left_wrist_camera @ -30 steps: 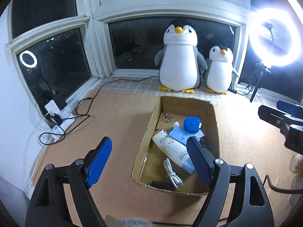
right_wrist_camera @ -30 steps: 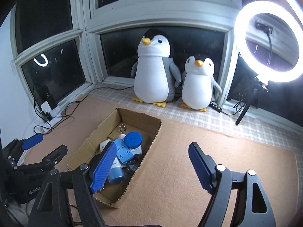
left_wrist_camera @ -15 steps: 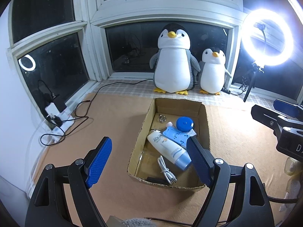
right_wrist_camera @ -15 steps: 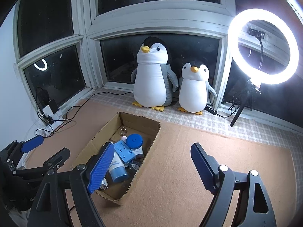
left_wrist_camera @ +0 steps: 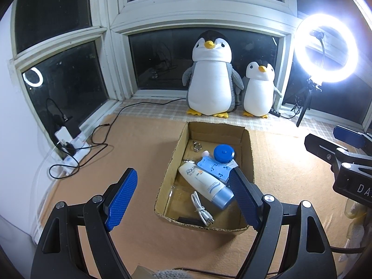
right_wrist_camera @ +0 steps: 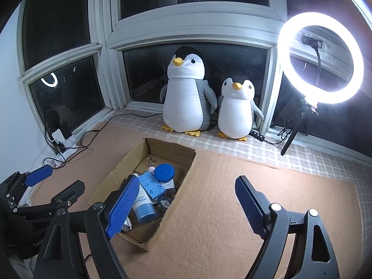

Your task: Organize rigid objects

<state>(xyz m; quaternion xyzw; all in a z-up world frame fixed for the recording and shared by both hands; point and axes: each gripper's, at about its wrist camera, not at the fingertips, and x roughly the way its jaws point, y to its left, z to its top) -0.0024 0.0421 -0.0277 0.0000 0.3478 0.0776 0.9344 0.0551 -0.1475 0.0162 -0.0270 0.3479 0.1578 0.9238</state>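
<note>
- The cardboard box (left_wrist_camera: 246, 148) is seen smaller and farther off in both views than a second ago, so both tools have been drawn back and up from it.
- The left gripper (left_wrist_camera: 183, 194) is held with its jaws wide apart, as a second ago, and nothing is seen between them.
- The right gripper (right_wrist_camera: 186, 205) is seen with jaws apart and a little wider than a second ago; nothing is held, only bare mat (right_wrist_camera: 232, 209) beside the box lies beyond them.
- Inside the box the white tube (left_wrist_camera: 204, 183), the blue packet (left_wrist_camera: 215, 168), the blue round lid (left_wrist_camera: 223, 153), the white cable (left_wrist_camera: 201, 210) and a small metal ring (left_wrist_camera: 196, 147) at the far end are seen lying together, unmoved over the last second.
- No loose item is seen on the mat around the box.
- It is judged that the collecting is done or nearly done, and that the withdrawal marks its close.
- The two penguin toys (left_wrist_camera: 212, 76) stand behind the box, untouched.
</note>
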